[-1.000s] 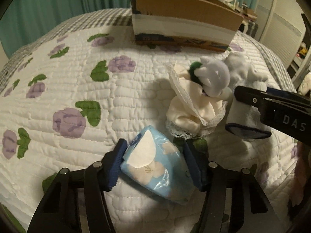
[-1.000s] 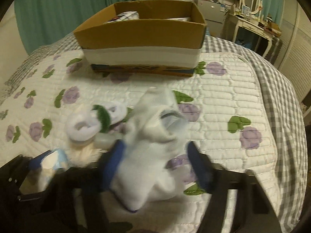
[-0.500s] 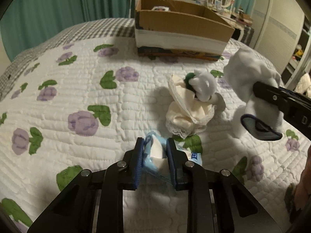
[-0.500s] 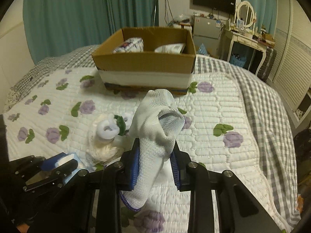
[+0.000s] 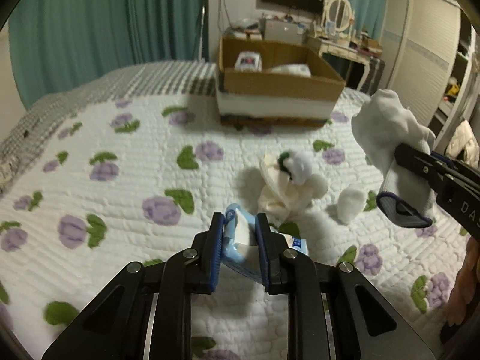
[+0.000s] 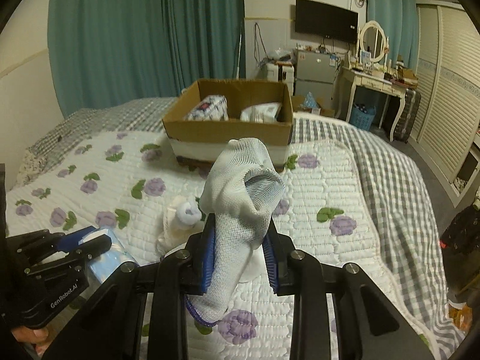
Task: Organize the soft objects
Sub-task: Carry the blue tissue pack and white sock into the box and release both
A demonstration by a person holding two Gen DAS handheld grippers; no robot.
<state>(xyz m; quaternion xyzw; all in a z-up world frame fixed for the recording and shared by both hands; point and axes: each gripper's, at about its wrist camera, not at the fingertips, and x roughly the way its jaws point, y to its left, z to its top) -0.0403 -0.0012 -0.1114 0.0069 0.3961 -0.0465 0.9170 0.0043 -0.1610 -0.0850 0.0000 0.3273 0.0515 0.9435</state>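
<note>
Nearest the left wrist camera, the left tool (image 5: pixel 239 234) pinches a pale blue tissue pack (image 5: pixel 241 250) between its blue pads, lifted above the floral quilt (image 5: pixel 126 186) of the bed. The right tool (image 6: pixel 240 240) is clamped on a white sock (image 6: pixel 240 207), held up off the bed with its dark-edged cuff hanging below the fingers; in the left view that sock (image 5: pixel 390 138) shows at the right edge. Just beyond the tissue pack lies a cream lacy bundle (image 5: pixel 279 189) with a small white sock roll (image 5: pixel 300 165) on top, and a white cotton wad (image 5: pixel 349 204) sits beside it. Farther back on the bed stands an open cardboard box (image 6: pixel 228 132) holding two wrapped packs (image 6: pixel 207 109).
</note>
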